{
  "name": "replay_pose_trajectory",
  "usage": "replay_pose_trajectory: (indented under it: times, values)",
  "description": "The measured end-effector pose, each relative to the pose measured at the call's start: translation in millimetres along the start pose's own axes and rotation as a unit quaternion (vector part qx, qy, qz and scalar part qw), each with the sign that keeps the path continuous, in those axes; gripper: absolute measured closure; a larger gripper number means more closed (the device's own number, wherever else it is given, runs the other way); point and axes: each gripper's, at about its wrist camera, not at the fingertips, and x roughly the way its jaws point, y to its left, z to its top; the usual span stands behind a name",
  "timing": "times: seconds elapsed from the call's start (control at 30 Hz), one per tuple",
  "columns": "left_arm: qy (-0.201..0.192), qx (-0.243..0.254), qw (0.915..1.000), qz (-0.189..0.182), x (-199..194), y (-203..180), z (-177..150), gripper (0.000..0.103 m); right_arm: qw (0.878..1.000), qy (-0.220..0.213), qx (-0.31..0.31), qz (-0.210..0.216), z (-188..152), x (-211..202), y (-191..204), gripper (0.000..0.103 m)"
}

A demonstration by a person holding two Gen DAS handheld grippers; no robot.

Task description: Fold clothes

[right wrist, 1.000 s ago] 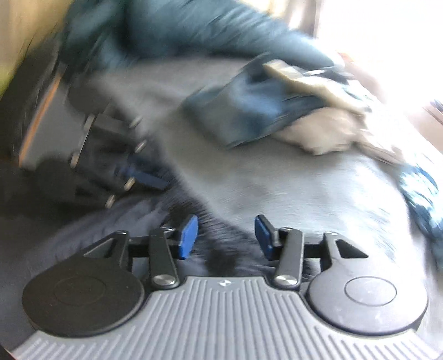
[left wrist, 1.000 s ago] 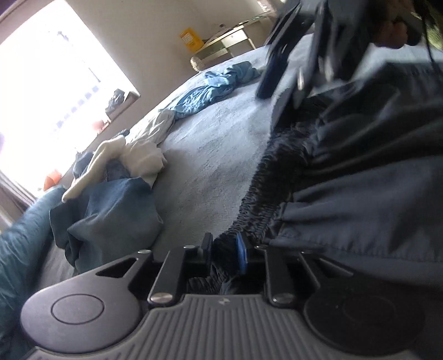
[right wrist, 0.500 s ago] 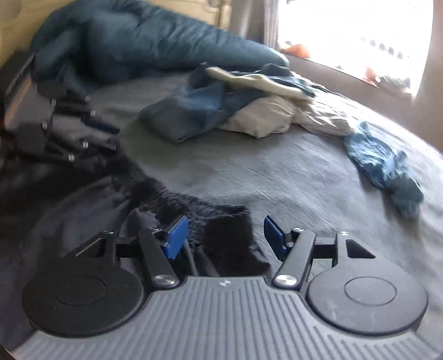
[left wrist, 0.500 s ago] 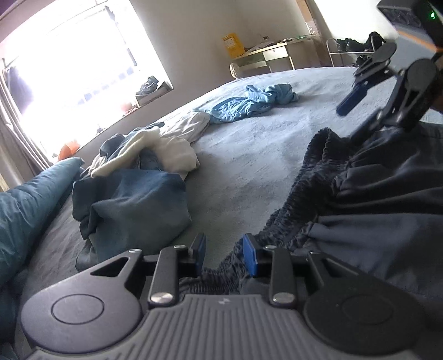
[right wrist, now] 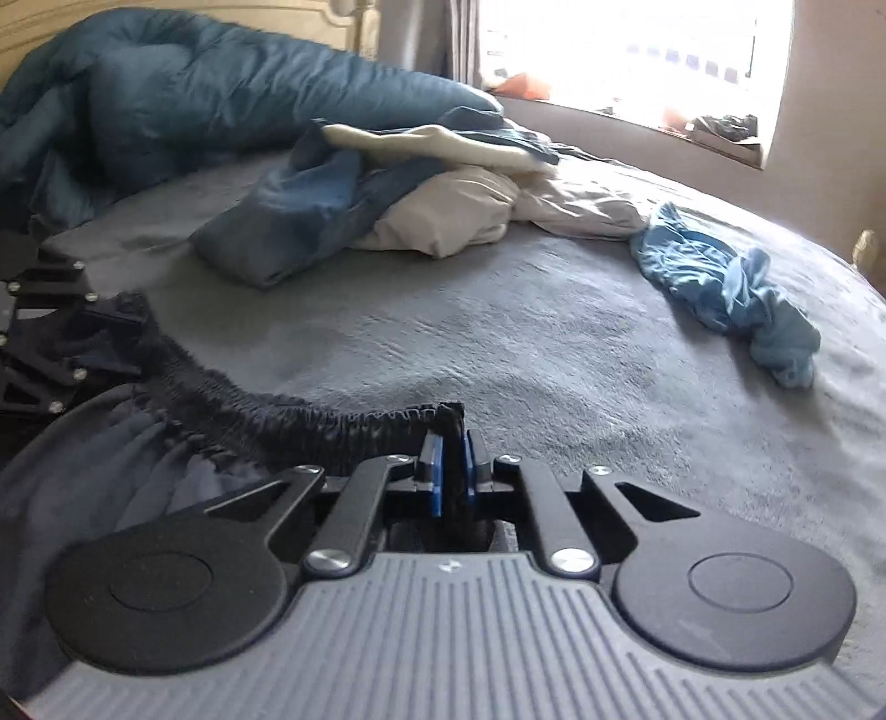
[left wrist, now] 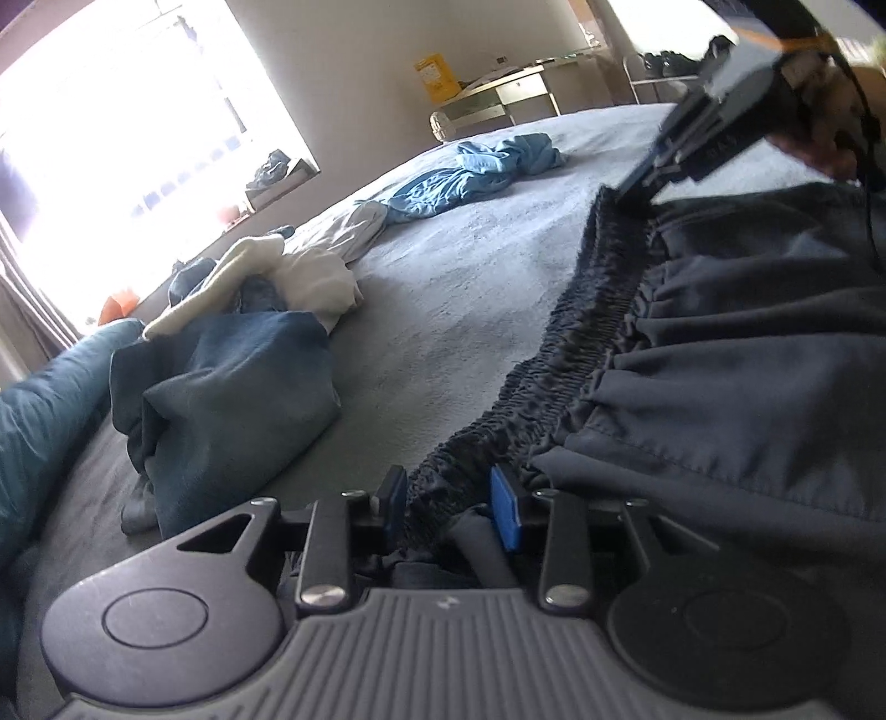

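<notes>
Dark navy shorts (left wrist: 720, 354), elastic waistband stretched, on bed

No legible text or labels anywhere

- The dark grey elastic-waist trousers (right wrist: 99, 476) lie on the grey bed cover (right wrist: 526, 343), at the near left in the right wrist view.
- The right gripper (right wrist: 454, 471) sits at the right end of their gathered waistband (right wrist: 310, 421); the left gripper (left wrist: 451, 501) sits at the left end.
- Far beyond the waistband, the heap of dark blue and cream clothes (right wrist: 387, 188) rests on the bed.
- Behind that heap lies the bunched teal duvet (right wrist: 210, 88).
- The crumpled light blue garment (right wrist: 736, 293) lies to the right, well apart from the trousers.
- The window (right wrist: 626, 44) stands past the far edge.
</notes>
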Motion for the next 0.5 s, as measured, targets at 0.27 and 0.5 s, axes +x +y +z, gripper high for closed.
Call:
replay_pose_trajectory:
  times: [0.27,0.5]
  values:
    - [-0.001,-0.009,1.0,-0.001,-25.3,15.3,-2.4,0.061,0.999,0.003,0.038,-0.003,-12.1,23.1,-6.6,0.097]
    - [0.056,-0.086,0.9946,-0.011,-39.5,50.9,-20.9,0.057,0.998,0.001,0.061,-0.001,-15.3,23.5,-11.2,0.097]
